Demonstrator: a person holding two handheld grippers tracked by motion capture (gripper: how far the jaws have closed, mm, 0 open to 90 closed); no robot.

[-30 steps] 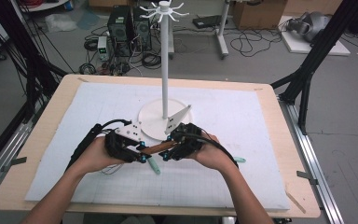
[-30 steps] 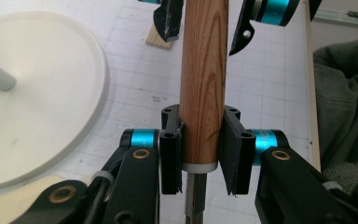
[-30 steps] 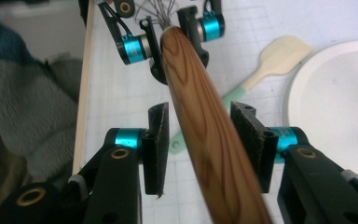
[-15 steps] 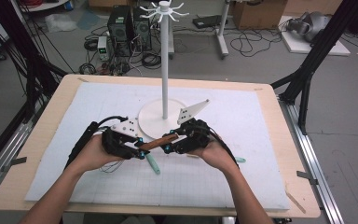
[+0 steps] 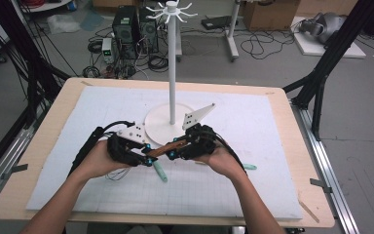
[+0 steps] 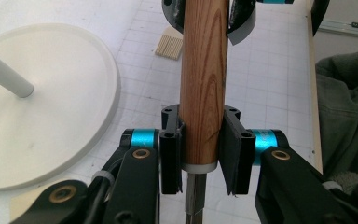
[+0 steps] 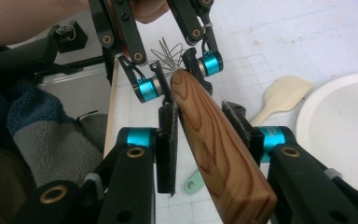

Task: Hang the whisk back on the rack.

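Hand-held gripper, left, is clamped on the wooden handle of a whisk above the worktop's near centre. Right hand-held gripper has just been closing around the handle's far end. Risk: an off-centre grip could twist the whisk loose during transfer.

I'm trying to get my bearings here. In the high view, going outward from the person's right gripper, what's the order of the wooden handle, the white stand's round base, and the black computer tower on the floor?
Measured from the right gripper:
1. Wooden handle: between its jaws, stretching left to the other gripper.
2. Round base of the white stand: just behind, mid-table.
3. Black computer tower: on the floor past the table's far edge, upper left.
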